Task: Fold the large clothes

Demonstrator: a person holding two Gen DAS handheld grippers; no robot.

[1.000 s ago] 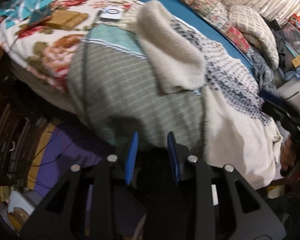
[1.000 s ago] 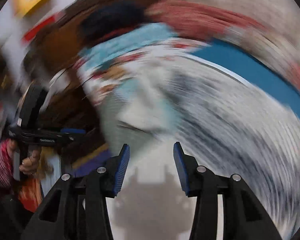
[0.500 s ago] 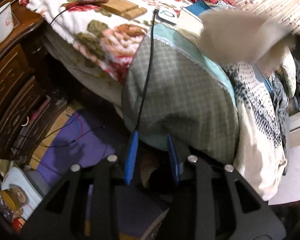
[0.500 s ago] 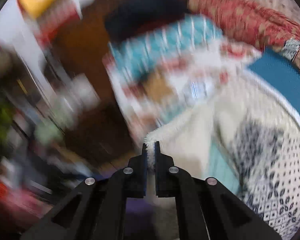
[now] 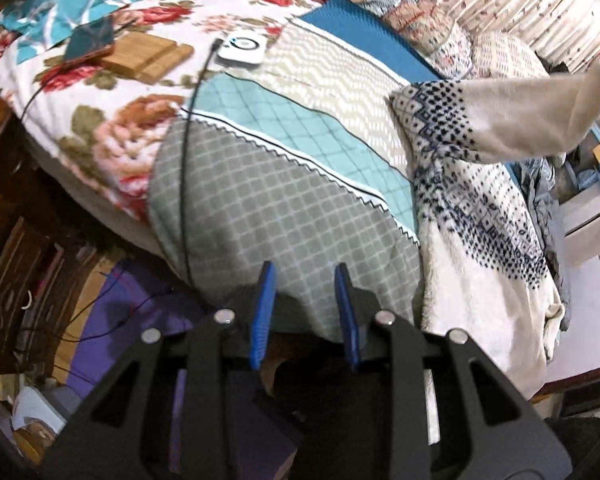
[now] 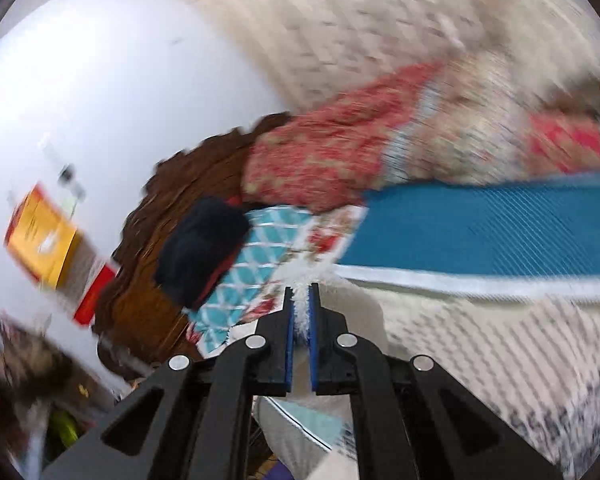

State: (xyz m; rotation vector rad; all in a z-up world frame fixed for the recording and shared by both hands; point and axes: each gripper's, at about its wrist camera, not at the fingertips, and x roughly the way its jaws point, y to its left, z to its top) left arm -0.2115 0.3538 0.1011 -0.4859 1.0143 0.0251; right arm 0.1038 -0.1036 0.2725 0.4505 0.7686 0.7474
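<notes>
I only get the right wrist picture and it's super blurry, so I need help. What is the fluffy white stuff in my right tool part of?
Observer: A cream garment with navy dots. It lies on the bed, on the right of the left wrist view, and its lifted end is raised off the bed.
Child: Is my left tool holding it too?
Observer: No. The left tool is open and empty, at the bed's near edge over a grey checked blanket.
Child: Is anything lying there?
Observer: A black cable runs across that blanket up to a small white device.
</notes>
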